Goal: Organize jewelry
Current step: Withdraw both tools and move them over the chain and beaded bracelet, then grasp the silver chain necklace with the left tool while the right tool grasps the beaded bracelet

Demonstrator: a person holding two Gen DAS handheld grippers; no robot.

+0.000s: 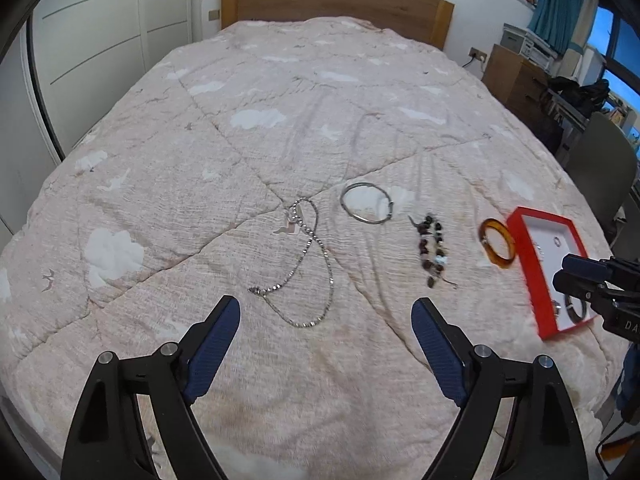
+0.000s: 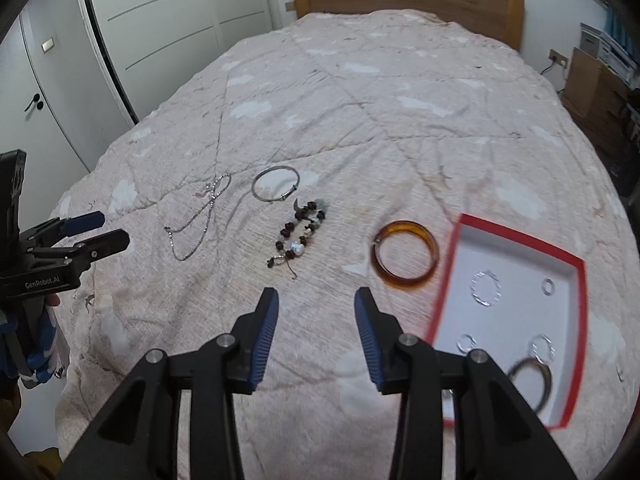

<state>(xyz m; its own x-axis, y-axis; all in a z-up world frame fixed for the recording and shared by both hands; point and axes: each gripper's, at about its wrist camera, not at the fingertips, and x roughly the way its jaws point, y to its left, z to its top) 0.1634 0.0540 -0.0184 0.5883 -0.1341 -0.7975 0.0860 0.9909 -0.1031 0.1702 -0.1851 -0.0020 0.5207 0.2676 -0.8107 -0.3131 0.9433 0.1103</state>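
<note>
On the pink quilt lie a silver chain necklace, a silver bangle, a dark beaded bracelet and an amber bangle. A red box with a white inside holds several rings and a dark bangle. My left gripper is open, just short of the necklace, nothing between its fingers. My right gripper is open and empty, near the amber bangle and beaded bracelet. Each gripper shows at the edge of the other's view.
The quilt covers a bed with a wooden headboard. White wardrobe doors stand on the left. A brown cabinet, a chair and cluttered shelves stand to the right of the bed.
</note>
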